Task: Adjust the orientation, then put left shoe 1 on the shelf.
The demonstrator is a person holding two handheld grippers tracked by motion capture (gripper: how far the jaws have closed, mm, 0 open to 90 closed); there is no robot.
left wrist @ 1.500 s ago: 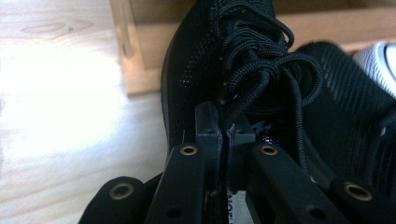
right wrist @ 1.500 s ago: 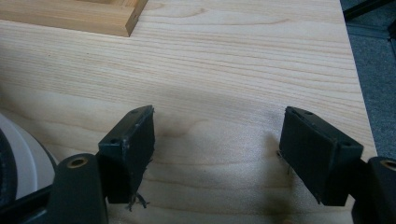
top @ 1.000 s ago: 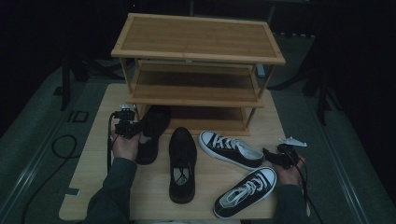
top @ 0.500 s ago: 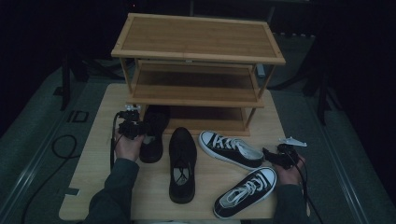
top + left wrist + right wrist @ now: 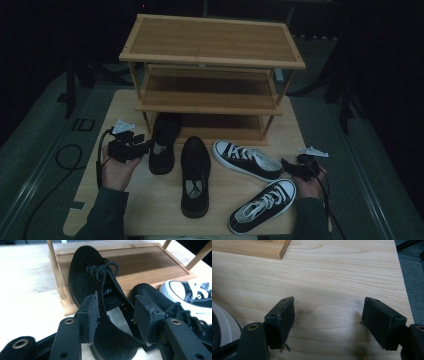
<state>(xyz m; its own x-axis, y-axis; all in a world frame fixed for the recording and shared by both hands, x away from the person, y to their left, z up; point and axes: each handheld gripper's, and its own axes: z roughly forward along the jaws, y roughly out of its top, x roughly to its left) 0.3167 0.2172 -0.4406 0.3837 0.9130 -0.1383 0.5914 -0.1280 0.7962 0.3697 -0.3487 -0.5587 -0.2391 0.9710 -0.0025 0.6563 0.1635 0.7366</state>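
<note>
Left gripper view shows the left gripper [image 5: 117,317] pinching a black shoe's [image 5: 100,290] heel collar, while the right gripper [image 5: 337,322] gapes wide above the surface [image 5: 332,272].

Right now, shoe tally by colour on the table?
All-black shoes: 2, one with its toe on the rack's bottom shelf, one beside it on the table.
Black-and-white sneakers: 2, one near the rack, one at the table's front edge.
Total: 4 shoes.
</note>
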